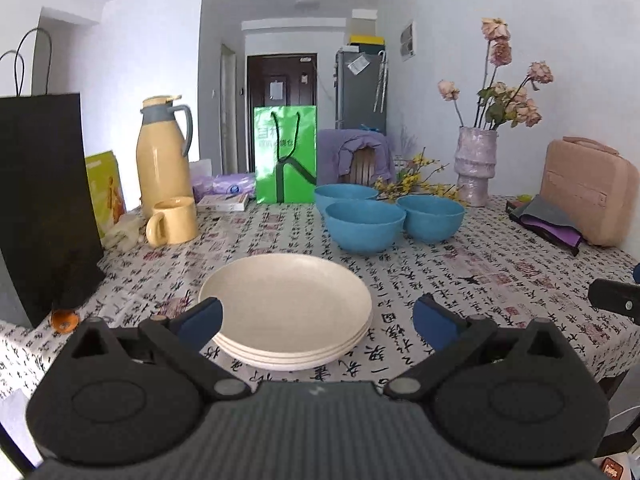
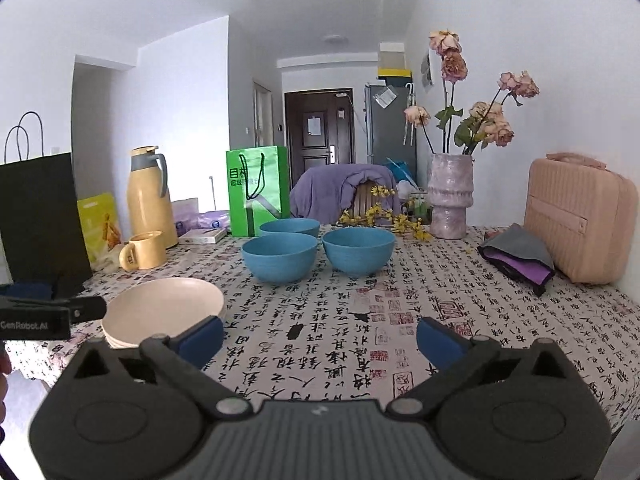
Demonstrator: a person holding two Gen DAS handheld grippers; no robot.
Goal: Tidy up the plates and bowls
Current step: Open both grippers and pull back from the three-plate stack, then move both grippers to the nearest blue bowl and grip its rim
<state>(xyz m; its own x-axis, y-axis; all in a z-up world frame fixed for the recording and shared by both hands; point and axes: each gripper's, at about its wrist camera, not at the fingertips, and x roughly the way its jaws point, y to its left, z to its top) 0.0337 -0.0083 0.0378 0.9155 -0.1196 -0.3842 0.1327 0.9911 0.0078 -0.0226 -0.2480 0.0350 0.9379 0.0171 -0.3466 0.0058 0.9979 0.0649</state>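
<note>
Far left: a tall black paper bag [image 1: 44, 200] with cord handles is stood at the table's edge, with a yellow-green packet [image 1: 105, 192] beside it.
Left: a cream-yellow thermos jug [image 1: 162, 152] with a grey handle is seen behind a matching yellow ceramic mug [image 1: 174, 221].
Table: a white cloth printed with black calligraphy [image 1: 480, 264] is spread over the table.
Left tongs: the left tongs [image 1: 318, 320] are held wide apart, nothing gripped, just in front of the plates.
Plates: a stack of cream round plates [image 1: 286, 296] is set near the front edge, between the blue fingertips [image 1: 200, 316] in the left wrist view.
Centre back: a bright green paper gift bag [image 1: 286, 154] is stood upright.
Bowls: three blue round bowls [image 2: 280, 258] are grouped close together behind the plates, well apart from them.
Right tongs: the right tongs [image 2: 320, 338] are spread open and empty over bare cloth, right of the plates.
Right: a pale lilac ribbed vase [image 2: 450, 196] of dried pink roses is placed beside yellow sprigs [image 2: 384, 216].
Far right: a pink ribbed hard case [image 2: 576, 216] is stood by the wall, with a folded grey and purple cloth [image 2: 520, 258] before it.
</note>
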